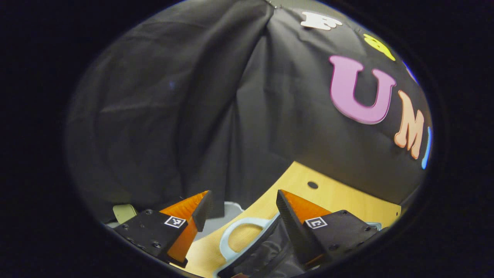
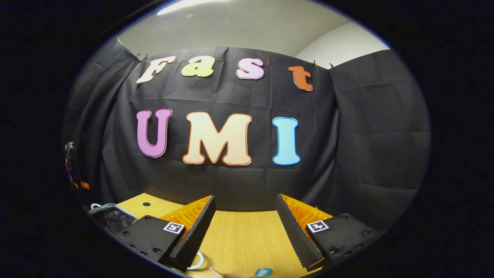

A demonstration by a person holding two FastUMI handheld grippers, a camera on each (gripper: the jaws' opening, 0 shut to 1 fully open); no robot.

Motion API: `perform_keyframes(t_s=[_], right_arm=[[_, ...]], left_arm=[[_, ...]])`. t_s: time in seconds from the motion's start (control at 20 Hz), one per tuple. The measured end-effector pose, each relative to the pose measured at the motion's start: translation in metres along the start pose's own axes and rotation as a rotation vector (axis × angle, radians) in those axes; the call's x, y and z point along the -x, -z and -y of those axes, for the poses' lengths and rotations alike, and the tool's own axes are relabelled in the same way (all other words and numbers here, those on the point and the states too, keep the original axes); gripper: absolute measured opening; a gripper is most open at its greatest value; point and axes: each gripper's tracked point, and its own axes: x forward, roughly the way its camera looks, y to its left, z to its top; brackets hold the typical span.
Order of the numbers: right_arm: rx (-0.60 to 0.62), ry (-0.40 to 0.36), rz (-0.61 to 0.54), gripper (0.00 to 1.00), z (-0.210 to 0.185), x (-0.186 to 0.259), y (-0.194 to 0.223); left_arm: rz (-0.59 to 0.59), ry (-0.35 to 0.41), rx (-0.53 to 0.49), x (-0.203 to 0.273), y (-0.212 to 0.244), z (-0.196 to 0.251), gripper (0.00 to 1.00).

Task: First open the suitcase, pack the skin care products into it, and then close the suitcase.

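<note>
Two claws were up at this moment, each with its fingers spread wide and nothing between them. In the left gripper view the left claw (image 1: 244, 208) hovered over the near part of the wooden table (image 1: 339, 200), its fingers well apart. Just below and between them lay the suitcase (image 1: 266, 251), a dark body with creased black fabric showing, and a pale light-blue handle loop (image 1: 241, 235) curving across the table beside it; whether the case was open or shut could not be told from this angle. A small dark hole (image 1: 312, 185) marked the tabletop farther off, and a pale greenish object (image 1: 124, 213) sat at the far left, too cut off to name. In the right gripper view the right claw (image 2: 245, 216) hung open above the bare middle of the table (image 2: 243, 235). At the left edge stood a dark thing with a grey frame (image 2: 110, 212), probably part of the suitcase, though too little showed to be sure. Near the bottom edge sat a small blue, glossy item (image 2: 264, 272), apparently one of the skin care products, and a white ring (image 2: 199, 262) beside the left finger.
</note>
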Motion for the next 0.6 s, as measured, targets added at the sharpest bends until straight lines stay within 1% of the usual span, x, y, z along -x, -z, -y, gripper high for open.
perform_keyframes(t_s=[0.1, 0.15, 0.25, 0.4, 0.5, 0.55, 0.6], right_arm=[[-0.062, -0.01, 0.01, 1.0, 0.01, 0.004, -0.003], [-0.054, -0.013, 0.018, 1.0, 0.02, 0.008, -0.005], [-0.033, -0.026, 0.019, 0.99, 0.032, 0.012, -0.007], [-0.029, -0.049, 0.036, 1.0, 0.045, 0.018, -0.013], [-0.045, -0.063, 0.046, 1.0, 0.052, 0.023, -0.017], [-0.054, -0.07, 0.051, 1.0, 0.055, 0.026, -0.019], [-0.058, -0.078, 0.054, 1.0, 0.059, 0.028, -0.019]], left_arm=[[0.086, 0.02, -0.014, 0.035, -0.035, 0.021, 0.96], [0.123, 0.04, -0.026, 0.059, -0.05, 0.036, 0.95], [0.175, 0.062, -0.034, 0.102, -0.06, 0.059, 0.95], [0.24, 0.098, -0.039, 0.148, -0.075, 0.092, 0.95], [0.307, 0.123, -0.057, 0.174, -0.084, 0.127, 0.95], [0.326, 0.137, -0.072, 0.183, -0.085, 0.145, 0.92], [0.329, 0.163, -0.089, 0.194, -0.081, 0.165, 0.95]])
